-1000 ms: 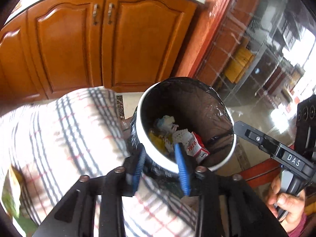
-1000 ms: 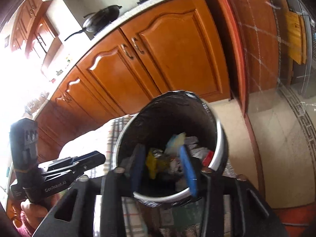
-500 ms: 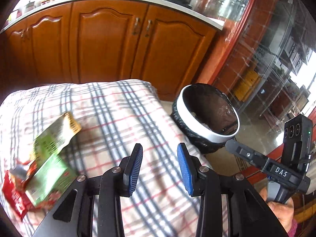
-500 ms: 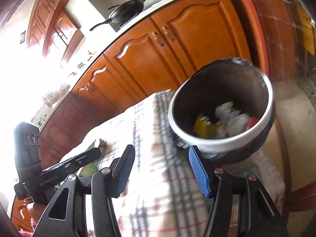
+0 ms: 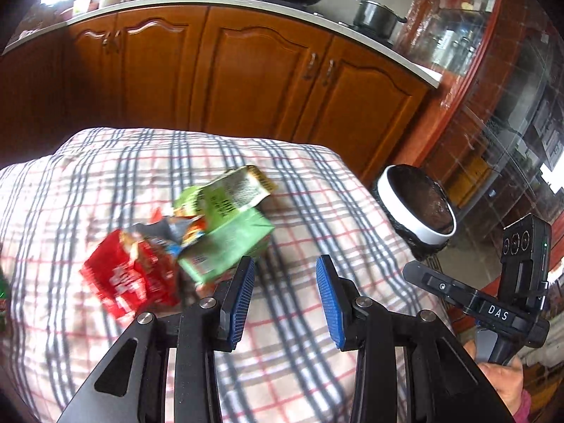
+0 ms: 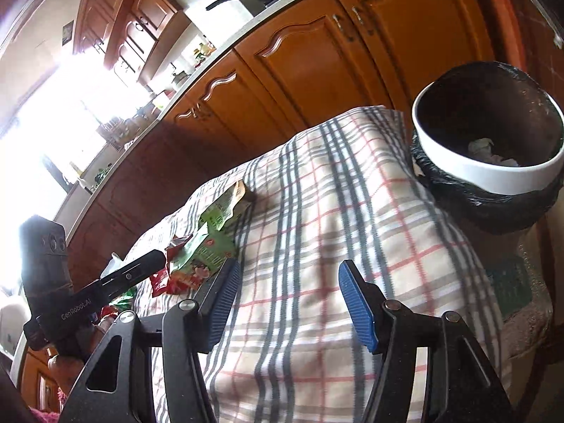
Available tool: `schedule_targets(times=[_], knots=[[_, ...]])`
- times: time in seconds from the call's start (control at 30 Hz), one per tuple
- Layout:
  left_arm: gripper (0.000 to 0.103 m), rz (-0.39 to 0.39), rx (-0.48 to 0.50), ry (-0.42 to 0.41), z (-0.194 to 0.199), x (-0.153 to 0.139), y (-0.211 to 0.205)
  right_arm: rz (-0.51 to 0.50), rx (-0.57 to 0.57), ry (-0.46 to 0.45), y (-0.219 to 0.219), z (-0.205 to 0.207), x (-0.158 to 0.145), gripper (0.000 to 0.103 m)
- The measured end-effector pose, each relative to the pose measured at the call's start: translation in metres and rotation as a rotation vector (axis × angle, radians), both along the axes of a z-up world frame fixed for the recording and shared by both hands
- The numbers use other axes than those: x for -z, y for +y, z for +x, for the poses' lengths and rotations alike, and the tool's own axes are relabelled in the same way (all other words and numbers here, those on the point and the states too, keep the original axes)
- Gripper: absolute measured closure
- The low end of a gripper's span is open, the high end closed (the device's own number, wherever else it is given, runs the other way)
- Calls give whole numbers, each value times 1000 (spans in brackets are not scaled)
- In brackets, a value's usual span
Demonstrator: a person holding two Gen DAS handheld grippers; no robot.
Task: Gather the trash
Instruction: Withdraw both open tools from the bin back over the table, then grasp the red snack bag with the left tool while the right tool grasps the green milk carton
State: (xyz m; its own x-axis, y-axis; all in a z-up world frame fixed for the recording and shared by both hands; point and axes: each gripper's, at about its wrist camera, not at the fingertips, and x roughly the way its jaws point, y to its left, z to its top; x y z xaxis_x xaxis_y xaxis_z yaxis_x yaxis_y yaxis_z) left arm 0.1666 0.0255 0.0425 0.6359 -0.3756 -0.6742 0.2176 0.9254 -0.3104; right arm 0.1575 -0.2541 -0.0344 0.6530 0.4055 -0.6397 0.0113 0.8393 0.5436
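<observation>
Surface [image 5: 303,190] draped in a plaid cloth [image 5: 105,183] of grey and red lines on white. Lying on it in a loose cluster: a green carton [image 5: 225,246], a torn green wrapper [image 5: 225,194] against its far side, and a red snack packet [image 5: 123,278] touching its left.

Left gripper [image 5: 284,294] parted, empty; right gripper [image 6: 289,303] (just widened) empty.

Blown-out window glare, motion blur, fisheye-warped edges
</observation>
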Motion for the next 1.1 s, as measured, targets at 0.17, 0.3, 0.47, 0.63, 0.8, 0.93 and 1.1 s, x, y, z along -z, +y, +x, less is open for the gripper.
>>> schedule_targets(times=[0.17, 0.3, 0.47, 0.63, 0.8, 0.93, 1.1], knots=[[67, 7, -53, -4, -19, -3, 29, -2, -65, 1, 29, 8, 1, 42], [67, 22, -77, -7, -26, -8, 53, -25, -152, -14, 54, 18, -2, 36], [67, 40, -103, -3, -25, -11, 77, -177, -308, -67, 84, 35, -11, 30], [67, 58, -125, 22, -18, -7, 94, -320, -479, -141, 117, 49, -18, 23], [63, 96, -130, 46, 0, 0, 106, -488, -703, -237, 157, 59, -21, 18], [61, 127, -130, 69, 15, 9, 112, -635, -847, -298, 185, 68, -17, 17], [57, 119, -104, 110, 38, 20, 112, -785, -984, -292, 209, 81, 3, 17]])
